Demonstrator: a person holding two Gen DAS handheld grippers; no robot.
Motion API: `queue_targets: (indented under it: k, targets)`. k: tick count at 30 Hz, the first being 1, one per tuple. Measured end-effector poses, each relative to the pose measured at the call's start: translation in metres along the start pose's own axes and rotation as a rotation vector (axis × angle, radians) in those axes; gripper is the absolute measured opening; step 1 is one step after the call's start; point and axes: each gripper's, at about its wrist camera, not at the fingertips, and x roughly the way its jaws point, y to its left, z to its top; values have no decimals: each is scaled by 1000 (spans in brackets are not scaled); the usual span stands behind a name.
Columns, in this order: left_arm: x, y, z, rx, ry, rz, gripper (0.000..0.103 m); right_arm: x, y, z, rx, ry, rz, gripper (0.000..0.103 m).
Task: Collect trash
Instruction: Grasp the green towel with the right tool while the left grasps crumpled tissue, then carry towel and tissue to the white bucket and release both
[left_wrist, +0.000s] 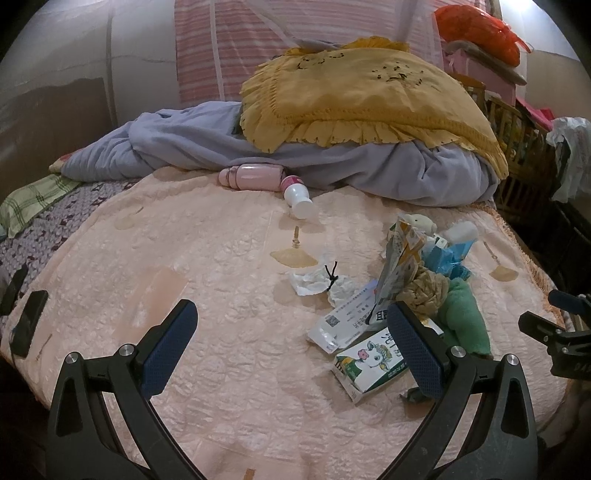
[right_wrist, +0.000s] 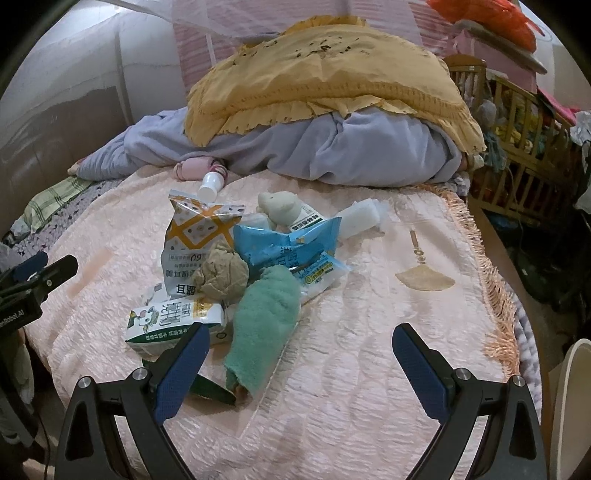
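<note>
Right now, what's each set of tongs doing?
Left tongs: open, holding nothing, above the bedspread.
Right tongs: open, holding nothing, near the green cloth.

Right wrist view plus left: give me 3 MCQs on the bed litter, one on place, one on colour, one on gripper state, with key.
1. Where does the white bottle lie?
A. on top of the yellow cover
B. on the pink bedspread, just in front of the grey-blue blanket
C. between the right gripper's fingers

2. What colour is the fuzzy cloth in the litter pile?
A. red
B. black
C. green

3. How do the two grippers stand?
A. both open, holding nothing
B. both shut on the milk carton
C. left shut, right open

Key: B, it rests on the bedspread by the blanket; C, it is plainly green; A, left gripper and right gripper show wide empty gaps.
</note>
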Motion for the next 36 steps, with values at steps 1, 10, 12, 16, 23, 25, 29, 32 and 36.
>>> queue_targets:
  k: [1,10,12,16,23,25,29,32,36]
  targets:
    - [0,0,0,-2,2,-1,102,1,1,0,-1,2,2,98]
    - [1,-3,2,-7,4,-12,102,43,12,9,-51,109,58,98]
    - [1,-5,3,0,7,-16,102,54,12,12,-46,137,88,96]
    - [4,-10,3,23,15,-29,102,74,12,16,-42,180,145,67]
    - [11,-27,4,44,50,-94,80,82,6,8,-1,207,226,33]
    - [14,-34,5,55,72,-130,74,68,-1,6,19,172,233,30]
    - [28,-57,8,71,117,-207,69,40,-17,2,39,118,219,30]
    - [43,-79,11,115,136,-214,69,24,-34,-4,68,95,200,30]
    - [73,-109,15,176,178,-192,69,15,-52,-11,97,80,183,30]
